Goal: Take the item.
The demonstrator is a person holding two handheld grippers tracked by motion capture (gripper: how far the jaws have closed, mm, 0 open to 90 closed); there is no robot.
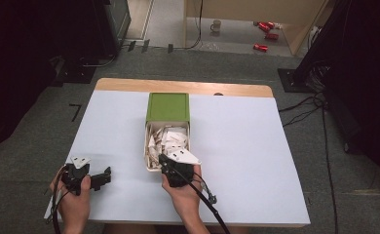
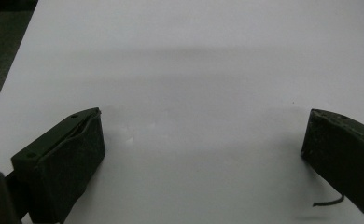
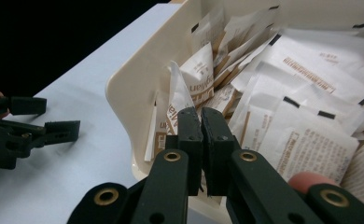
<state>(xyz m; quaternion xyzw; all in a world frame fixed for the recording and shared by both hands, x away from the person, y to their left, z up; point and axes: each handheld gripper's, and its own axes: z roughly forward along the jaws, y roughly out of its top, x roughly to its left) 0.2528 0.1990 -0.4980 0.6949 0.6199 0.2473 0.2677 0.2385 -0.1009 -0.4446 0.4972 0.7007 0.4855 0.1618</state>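
Right gripper (image 3: 201,122) at the box's (image 1: 149,146) near rim, jaws pressed together.
At centre frame the right hand (image 1: 183,187) aims it into the cream box of white packets (image 3: 306,98); whether it pinches one is unclear. At lower left, the left gripper (image 1: 100,178) rests wide open on the table (image 1: 241,146).

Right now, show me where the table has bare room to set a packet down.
The table is bare right of the drawer, out to its right edge, and left of the drawer above the left gripper. It is crowded at the drawer's near end, where the right gripper sits among the packets.
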